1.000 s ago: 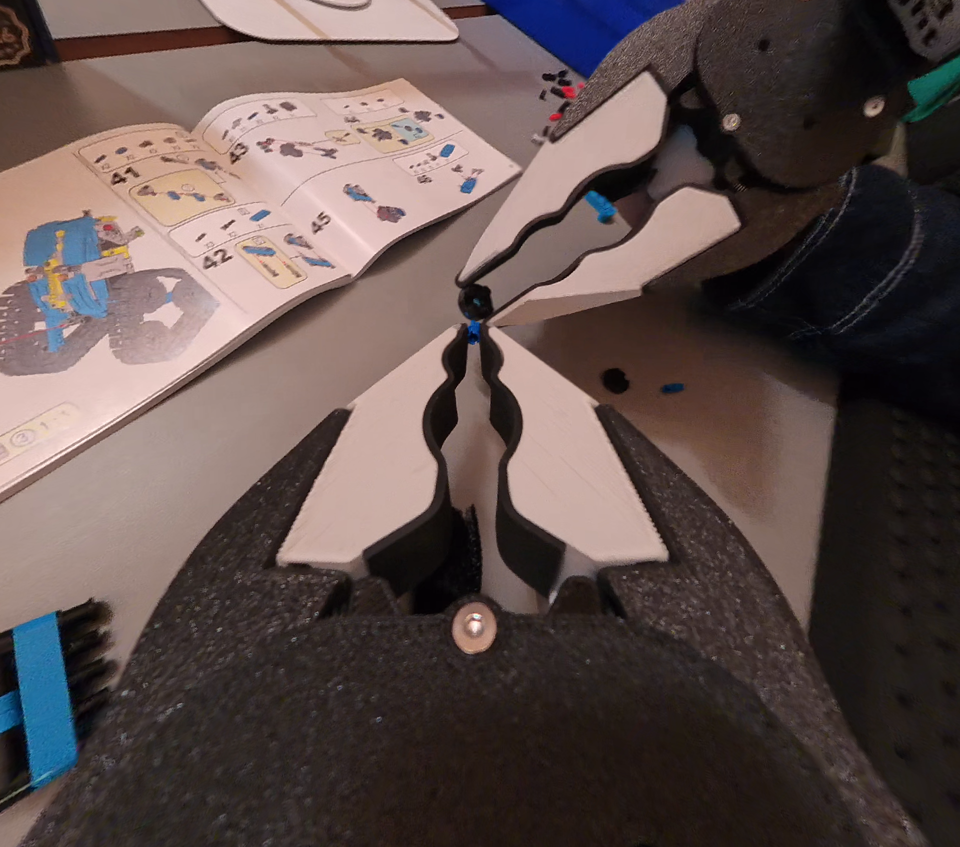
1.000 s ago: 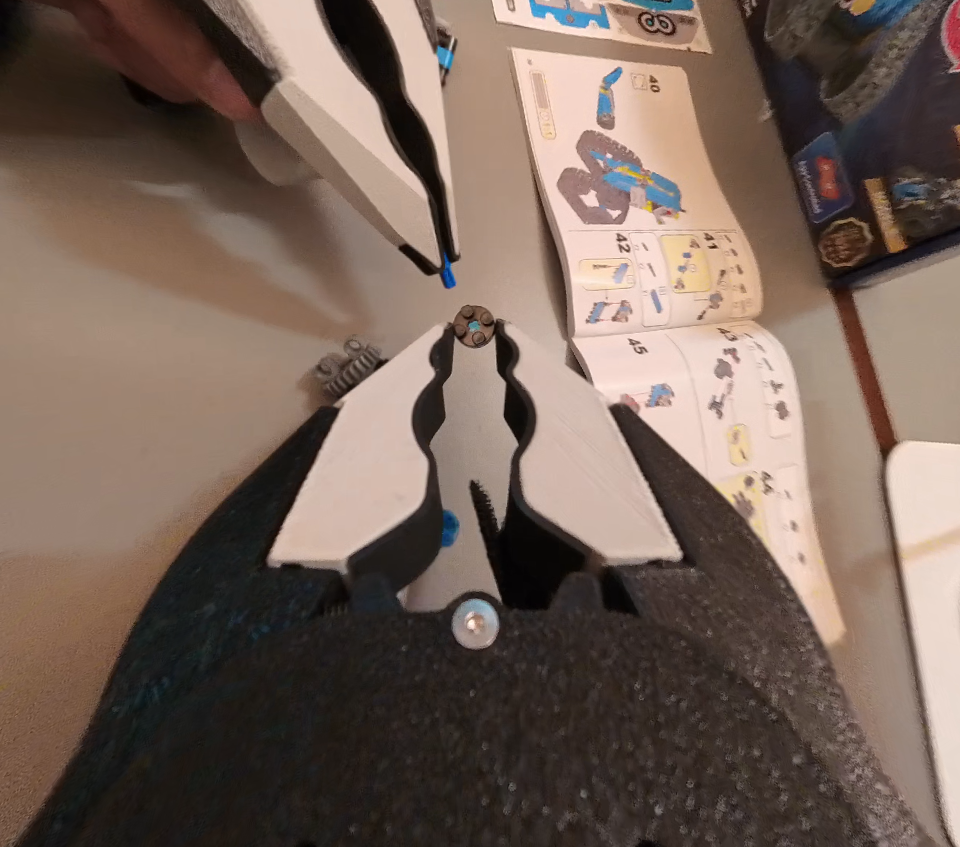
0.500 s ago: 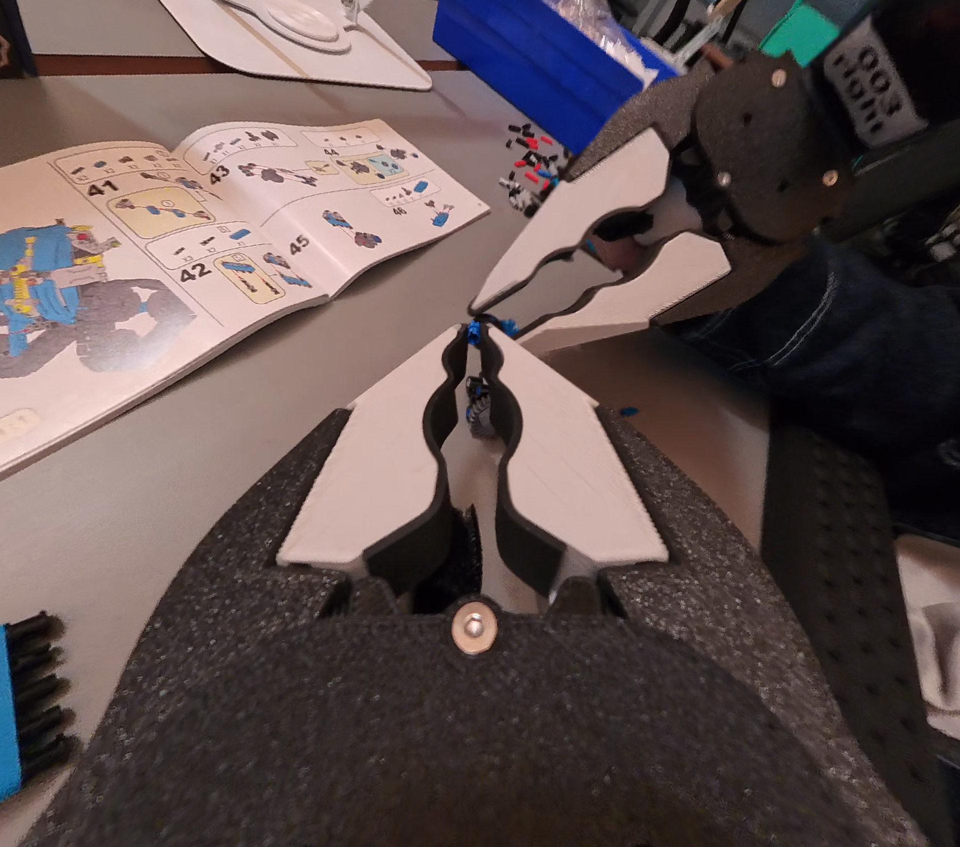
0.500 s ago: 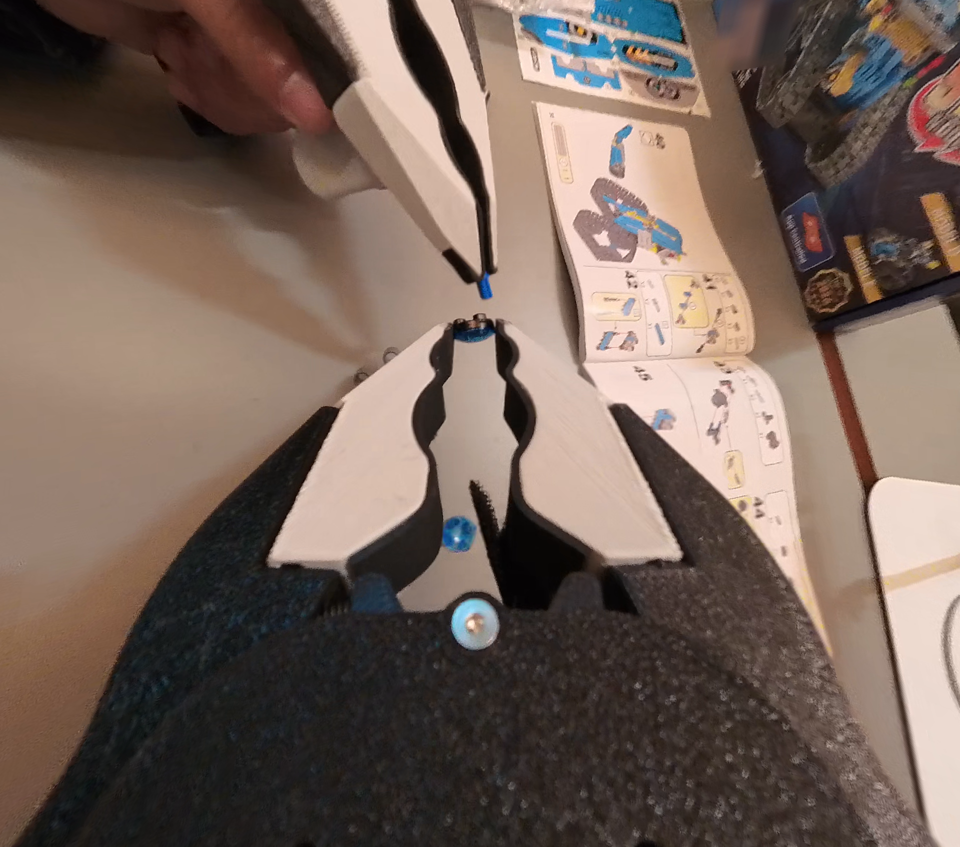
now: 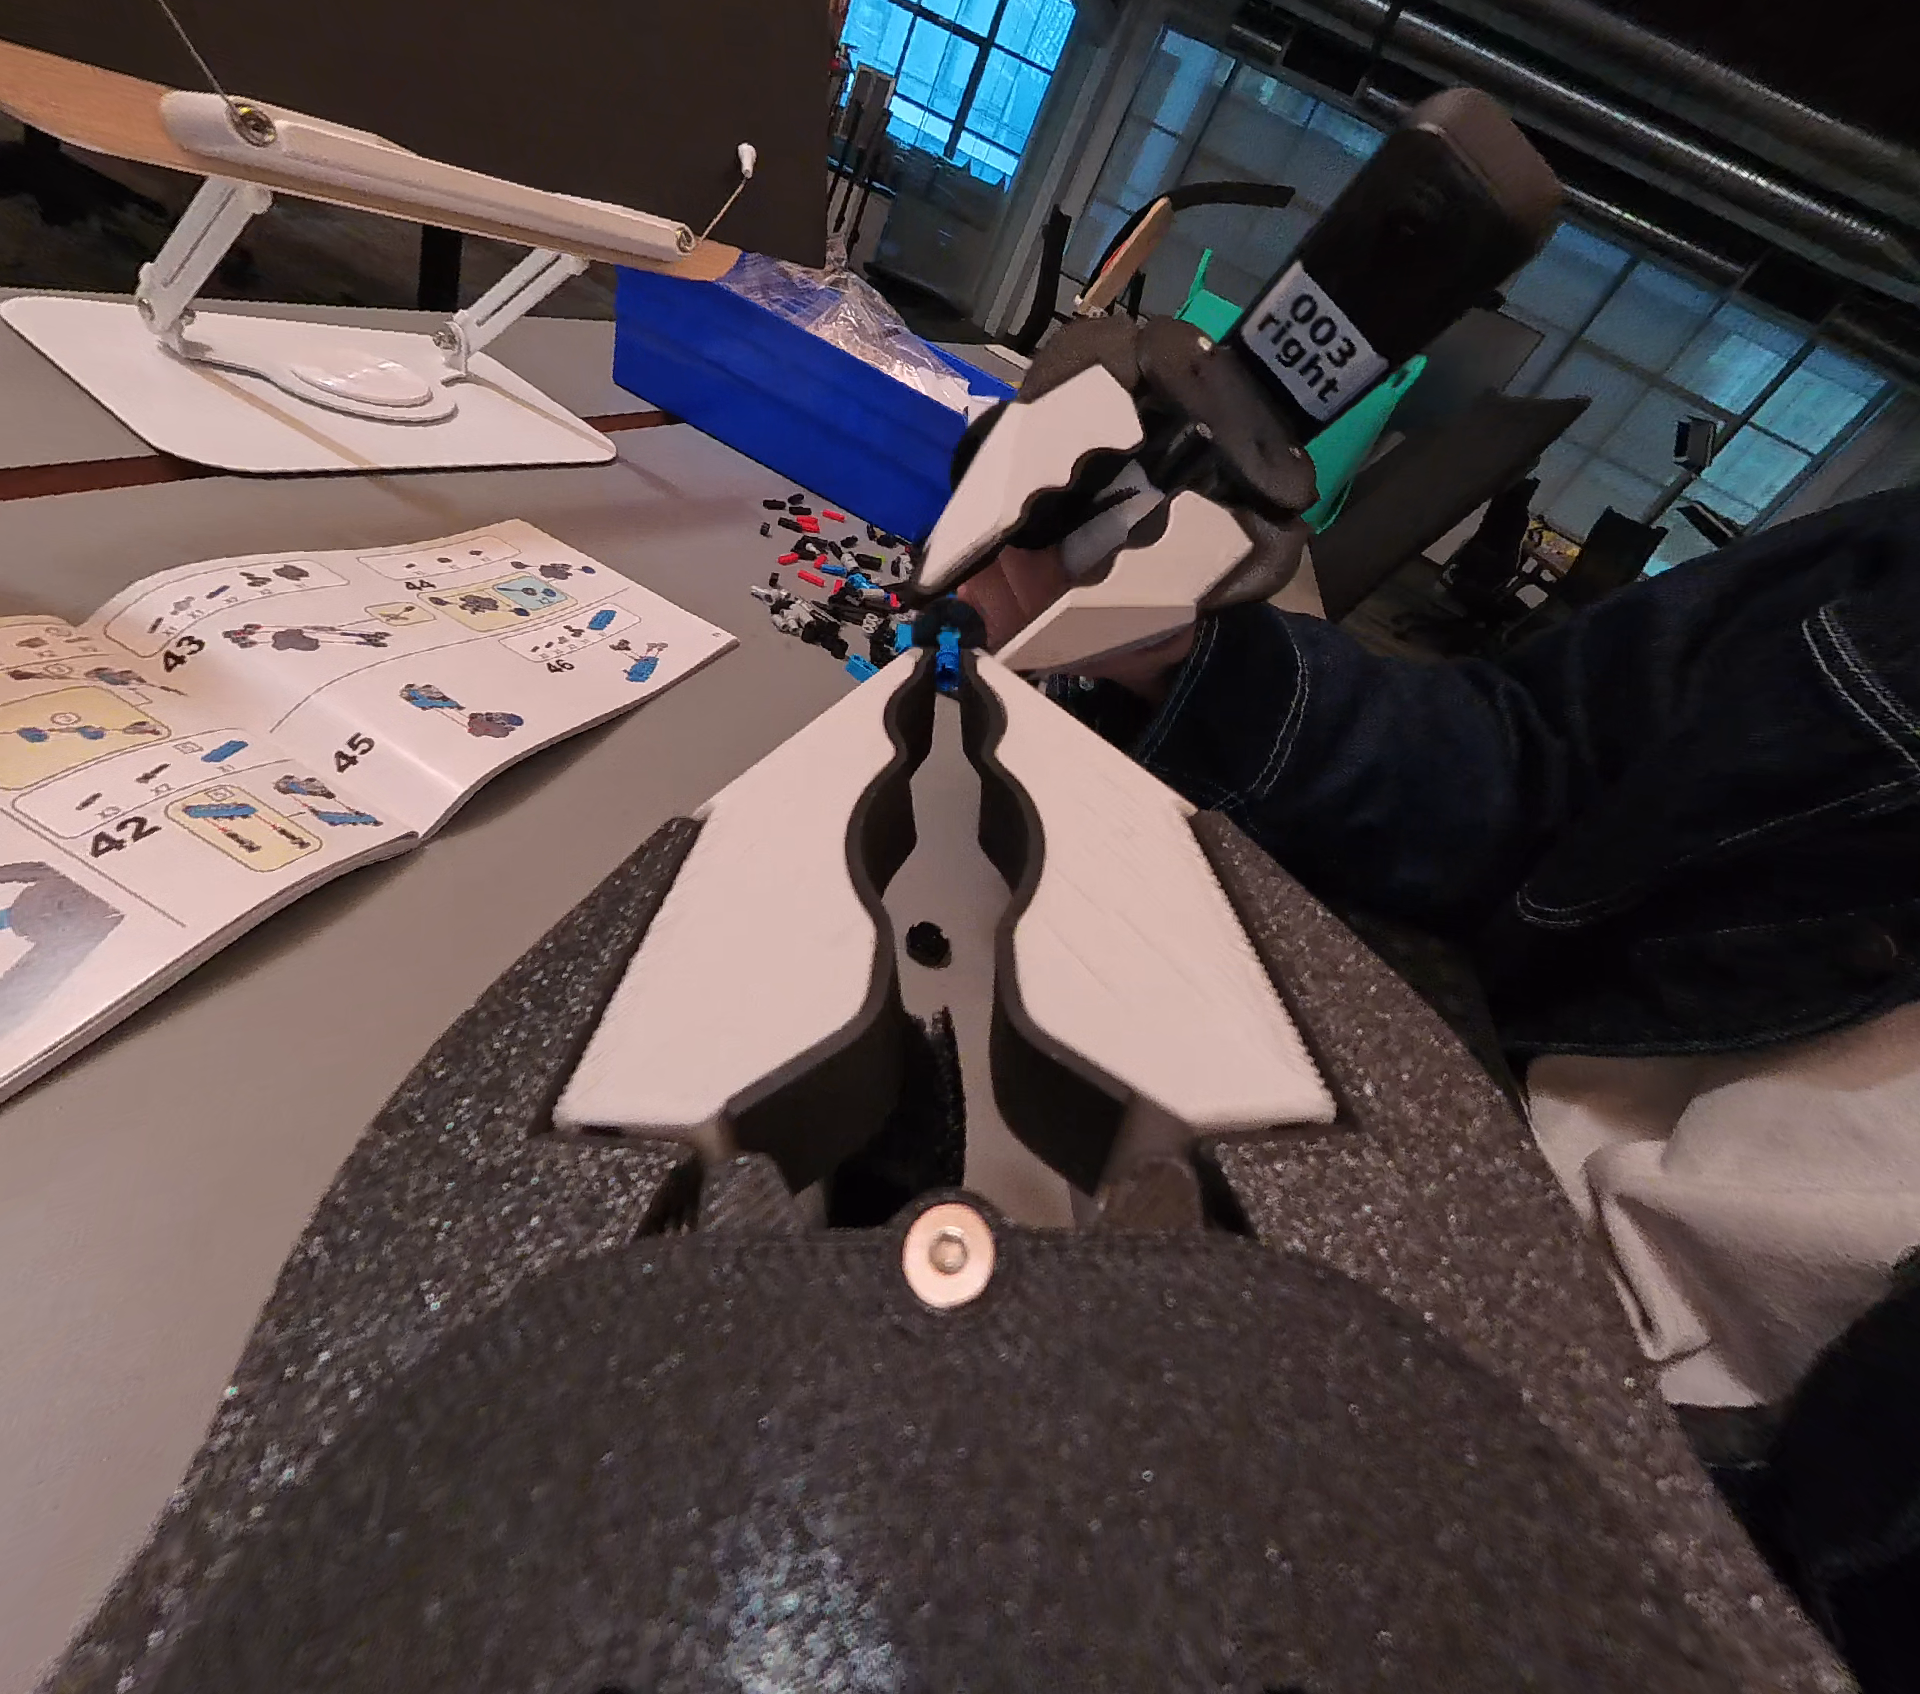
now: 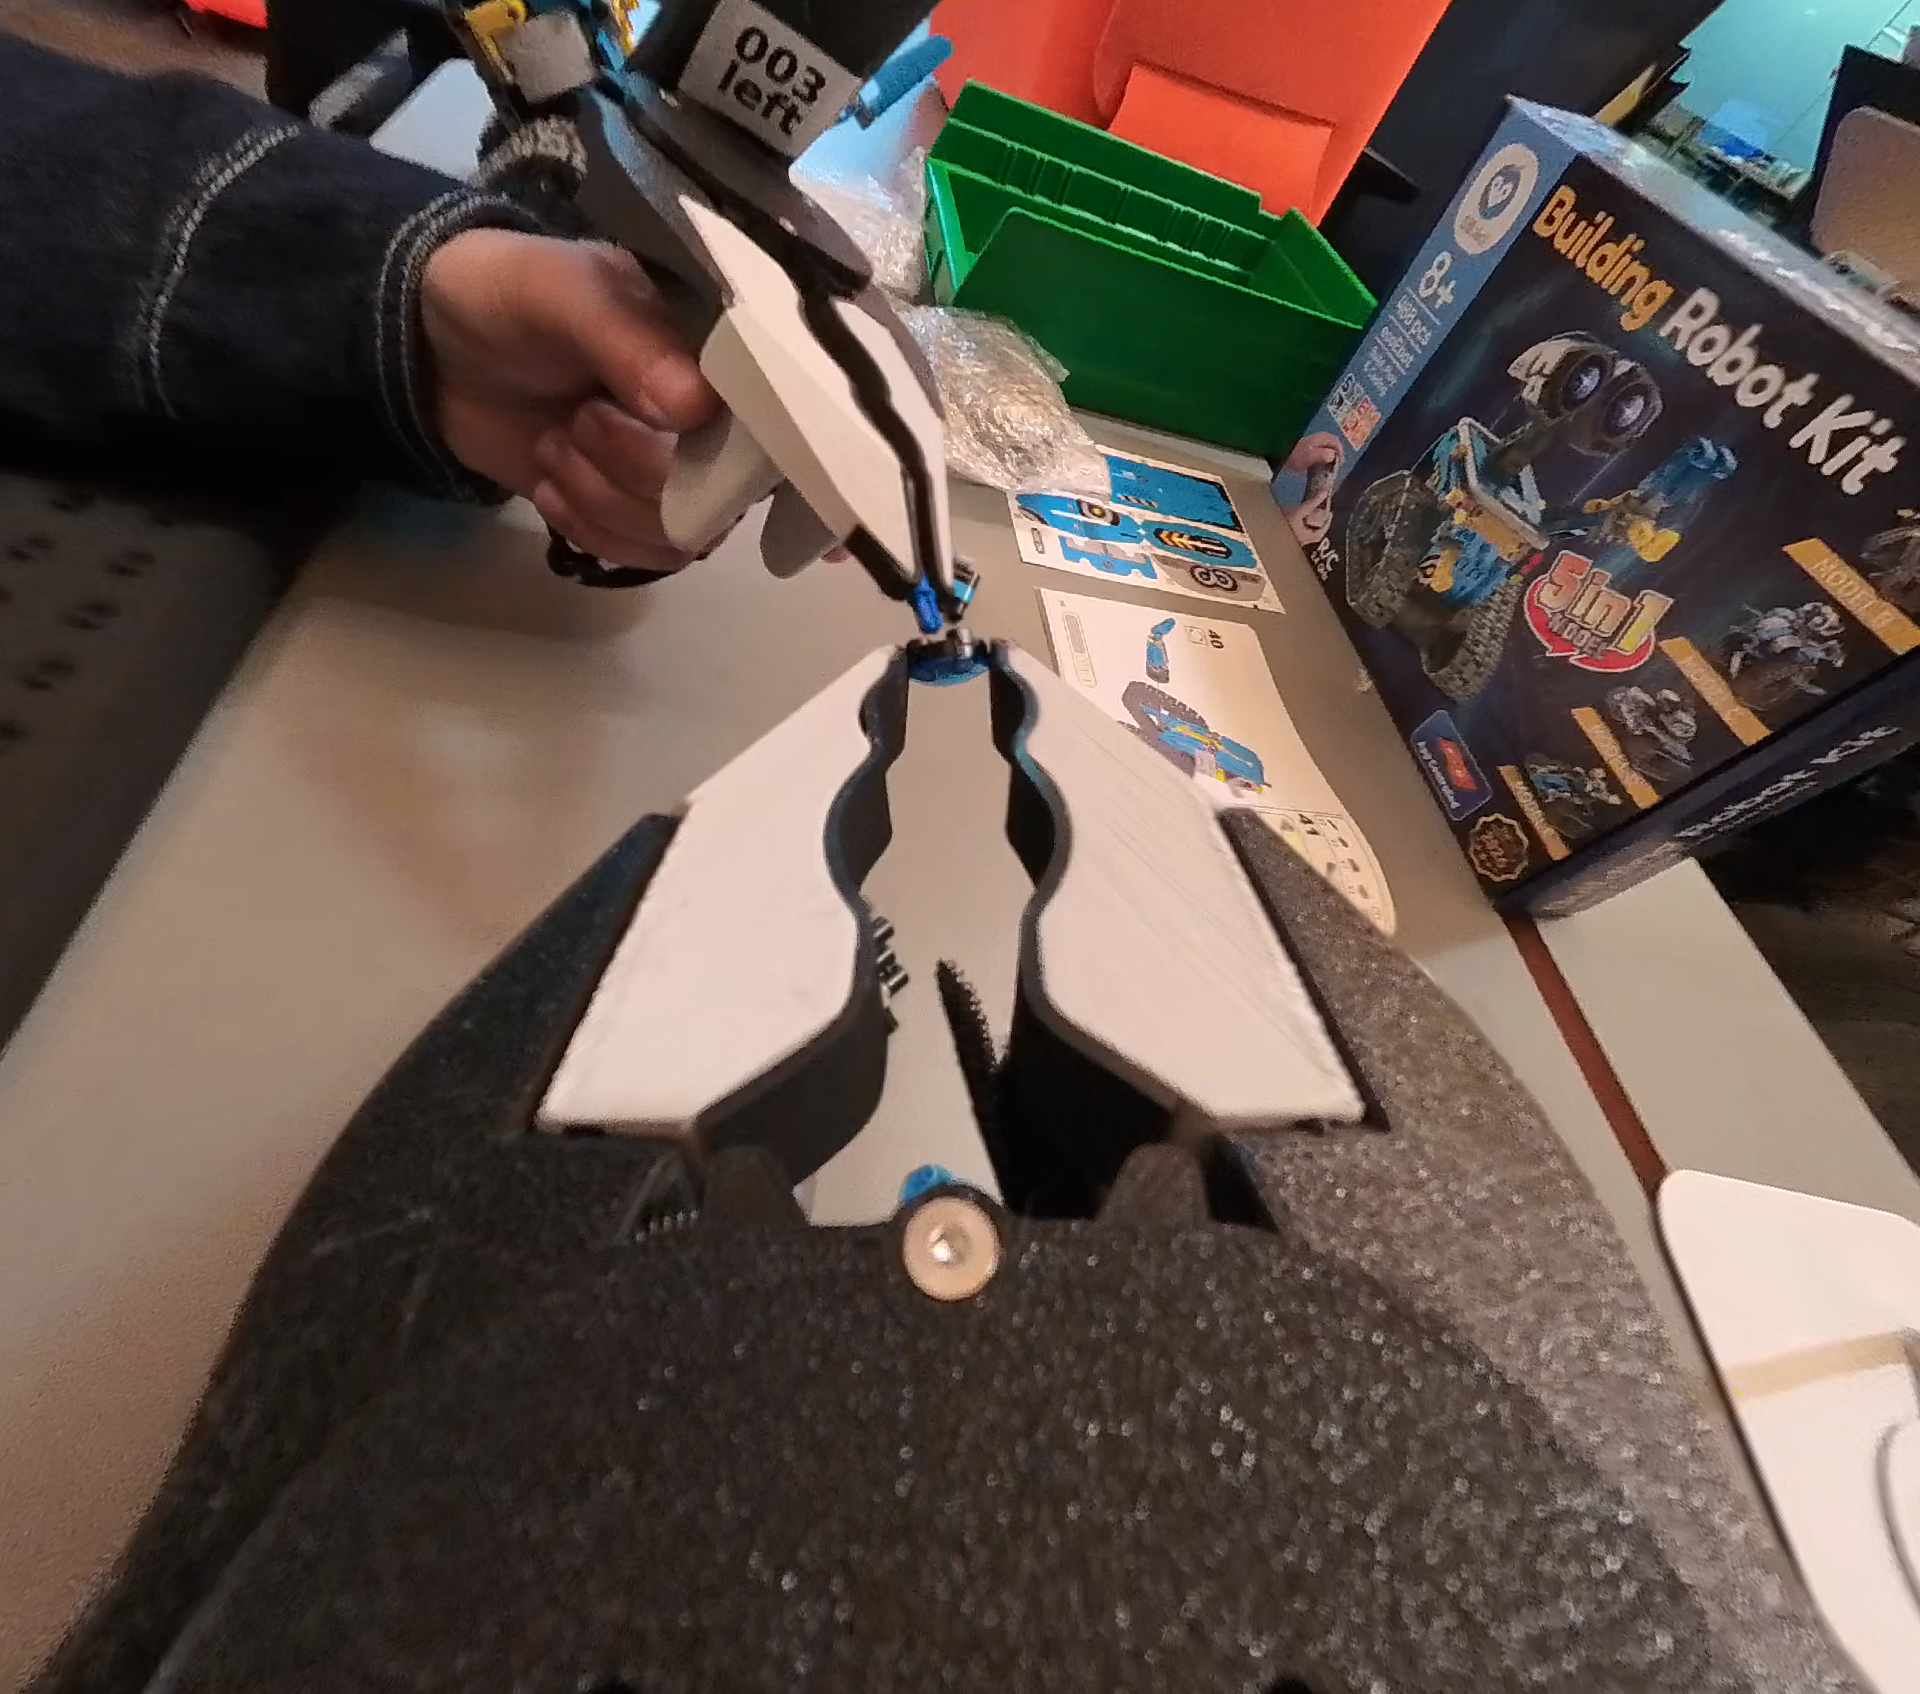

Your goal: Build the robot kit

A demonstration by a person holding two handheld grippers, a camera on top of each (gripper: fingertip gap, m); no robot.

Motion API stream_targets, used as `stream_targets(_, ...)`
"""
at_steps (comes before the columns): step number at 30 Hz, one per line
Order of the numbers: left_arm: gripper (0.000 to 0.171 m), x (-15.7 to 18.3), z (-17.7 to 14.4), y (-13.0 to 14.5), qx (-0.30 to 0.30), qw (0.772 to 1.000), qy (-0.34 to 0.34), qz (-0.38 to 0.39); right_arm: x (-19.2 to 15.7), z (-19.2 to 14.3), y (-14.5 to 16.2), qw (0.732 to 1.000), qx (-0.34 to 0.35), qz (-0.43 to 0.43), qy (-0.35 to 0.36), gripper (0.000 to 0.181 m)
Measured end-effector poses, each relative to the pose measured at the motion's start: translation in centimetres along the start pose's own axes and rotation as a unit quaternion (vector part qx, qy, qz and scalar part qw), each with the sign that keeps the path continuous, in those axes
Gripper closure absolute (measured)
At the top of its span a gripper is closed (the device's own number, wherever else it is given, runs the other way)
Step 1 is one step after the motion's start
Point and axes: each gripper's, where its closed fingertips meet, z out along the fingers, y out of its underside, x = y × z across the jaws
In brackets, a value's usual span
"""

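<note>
My left gripper (image 5: 943,670) is shut on a small blue pin (image 5: 945,657) that sticks out of its tips. My right gripper (image 6: 948,657) is shut on a small round dark-and-blue wheel piece (image 6: 943,659). The two tips meet above the grey table (image 5: 540,865). In the right wrist view the left gripper (image 6: 928,597) comes down from the upper left and the blue pin (image 6: 923,602) touches the top of the round piece. In the left wrist view the right gripper (image 5: 940,595) comes in from the upper right, its tips right at the pin.
An open instruction booklet (image 5: 260,709) lies at left, a pile of small loose parts (image 5: 831,574) in front of a blue bin (image 5: 790,397). A white stand (image 5: 312,387) is behind. A kit box (image 6: 1621,522), green bin (image 6: 1132,294) and sticker sheet (image 6: 1132,538) stand at right. Only a small space, under 4 cm, lies between the two pairs of fingers.
Both grippers have lifted and tilted up from the table, so the views now show the room behind. The blue pin's tip has closed the gap and meets the round piece.
</note>
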Motion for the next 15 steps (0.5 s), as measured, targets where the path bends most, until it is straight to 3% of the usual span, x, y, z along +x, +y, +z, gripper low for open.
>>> stream_targets(8,0.168,-0.44,0.13,0.73,-0.019,1.000,-0.005,-0.009,-0.49,0.68,0.59,1.000,-0.020,-0.022,0.001,0.166)
stream_targets(15,0.169,-0.49,0.01,1.01,-0.017,0.997,0.021,-0.068,-0.69,0.92,0.73,0.995,-0.043,-0.085,0.028,0.166)
